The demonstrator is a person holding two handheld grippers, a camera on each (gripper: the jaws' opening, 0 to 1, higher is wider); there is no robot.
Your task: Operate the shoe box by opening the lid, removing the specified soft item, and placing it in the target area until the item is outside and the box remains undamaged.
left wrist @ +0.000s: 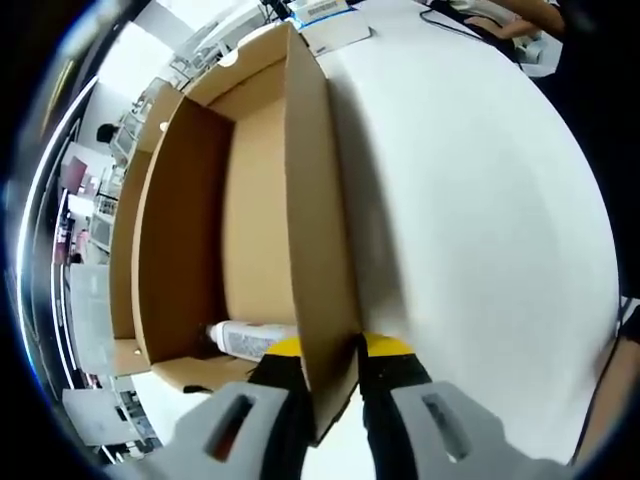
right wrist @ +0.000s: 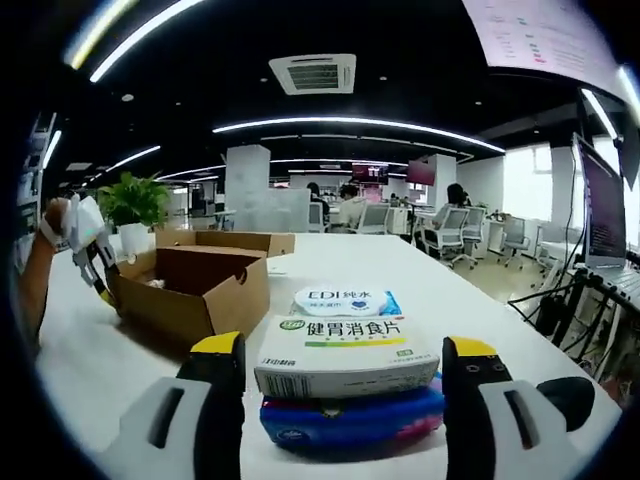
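- The side wall of the shoe box (left wrist: 318, 250) is being pinched by the left tongs (left wrist: 330, 385), jaws closed on thin plain cardboard; creasing or tearing is being risked if the wall is being pulled sideways.
- The box (right wrist: 190, 285) is being held open on the white worktop (left wrist: 480, 220), at 10 o'clock in the right gripper view.
- A white bottle (left wrist: 245, 338), smooth and round, is lying inside near the pinched wall; whether it is the soft item cannot be told.
- The right tongs (right wrist: 343, 375) are being held wide around a flat carton (right wrist: 345, 355) stacked on a blue packet (right wrist: 350, 418); toppling is being risked.
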